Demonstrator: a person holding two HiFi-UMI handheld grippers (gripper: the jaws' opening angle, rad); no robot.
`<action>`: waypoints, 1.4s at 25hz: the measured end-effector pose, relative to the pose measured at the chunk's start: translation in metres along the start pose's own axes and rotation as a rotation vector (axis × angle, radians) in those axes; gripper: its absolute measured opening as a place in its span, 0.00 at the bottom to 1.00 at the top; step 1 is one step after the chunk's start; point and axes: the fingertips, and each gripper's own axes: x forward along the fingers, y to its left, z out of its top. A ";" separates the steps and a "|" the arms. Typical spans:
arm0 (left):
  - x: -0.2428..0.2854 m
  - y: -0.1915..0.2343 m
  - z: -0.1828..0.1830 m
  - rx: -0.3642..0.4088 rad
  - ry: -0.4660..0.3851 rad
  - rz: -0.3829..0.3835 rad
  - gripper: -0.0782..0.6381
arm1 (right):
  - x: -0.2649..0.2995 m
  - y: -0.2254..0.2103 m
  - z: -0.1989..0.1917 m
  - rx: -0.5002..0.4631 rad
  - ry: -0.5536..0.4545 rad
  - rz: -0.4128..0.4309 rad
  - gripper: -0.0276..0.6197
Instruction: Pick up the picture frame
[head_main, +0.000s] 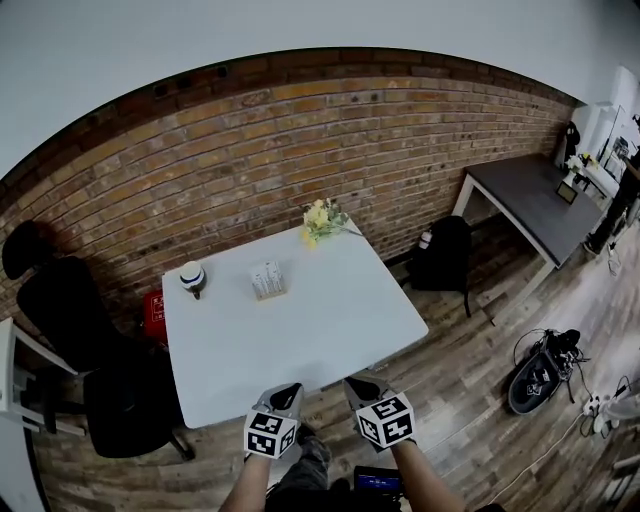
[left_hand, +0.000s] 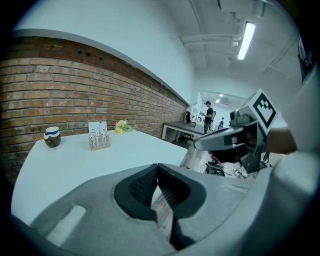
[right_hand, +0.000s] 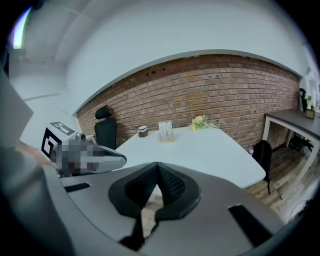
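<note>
Head view alone: red box (head_main: 152, 313) by table (head_main: 335, 330) | left gripper (left_hand: 158, 170), right gripper (right_hand: 157, 167): fingers together, empty

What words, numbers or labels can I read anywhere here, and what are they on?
No words or numbers can be read in any view.
picture frame: thin drawn stems only, no lettering to make out.
marker cubes: black-and-white square patterns, not text.
red object beside the table: pale print, too small to read.
</note>
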 end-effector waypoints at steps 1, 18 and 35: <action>0.005 0.010 0.003 -0.006 0.000 0.007 0.12 | 0.011 -0.002 0.007 -0.004 0.003 0.006 0.05; 0.059 0.182 0.064 -0.067 -0.025 0.086 0.12 | 0.183 -0.009 0.111 -0.098 0.063 0.087 0.05; 0.075 0.216 0.083 -0.157 -0.047 0.235 0.12 | 0.232 -0.020 0.141 -0.189 0.102 0.232 0.05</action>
